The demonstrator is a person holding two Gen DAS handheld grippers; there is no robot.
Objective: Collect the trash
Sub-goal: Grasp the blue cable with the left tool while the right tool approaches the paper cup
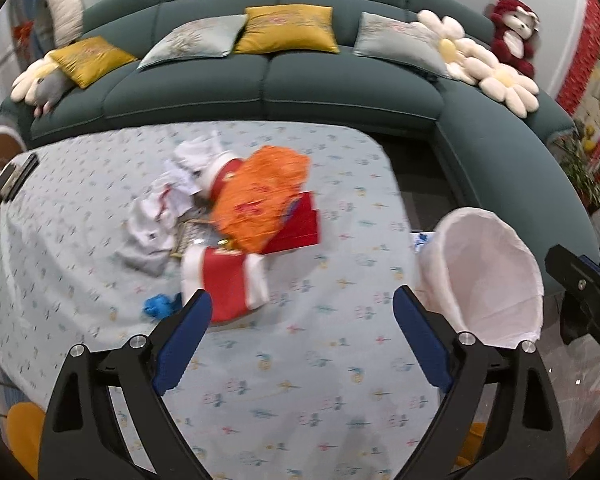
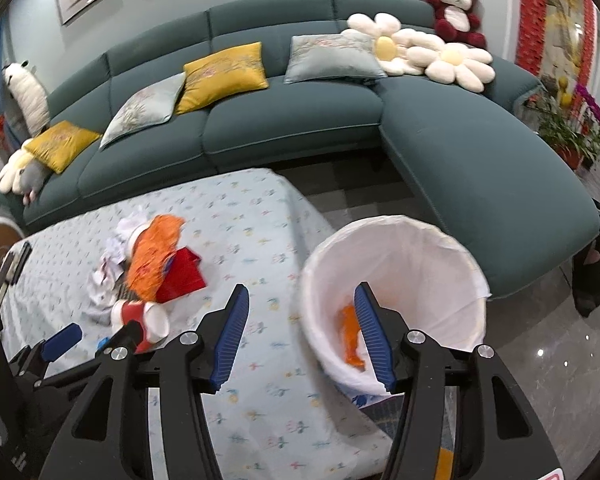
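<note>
A trash pile lies on the table: an orange bag [image 1: 262, 196], a red box [image 1: 300, 222], white crumpled paper [image 1: 168, 200], a red-and-white paper cup [image 1: 226, 284] and a small blue scrap [image 1: 160, 306]. My left gripper [image 1: 302, 312] is open and empty, just short of the cup. A white-lined bin [image 2: 396, 284] stands off the table's right edge with an orange piece [image 2: 352, 336] inside. My right gripper [image 2: 300, 312] is open and empty, above the bin's near rim. The pile also shows in the right wrist view [image 2: 152, 264], as does the left gripper [image 2: 96, 336].
The table wears a light floral cloth [image 1: 280, 380]. A green corner sofa [image 1: 300, 80] with cushions and plush toys runs behind and to the right. A dark flat object [image 1: 16, 180] lies at the table's far left edge. Plants [image 2: 572, 128] stand far right.
</note>
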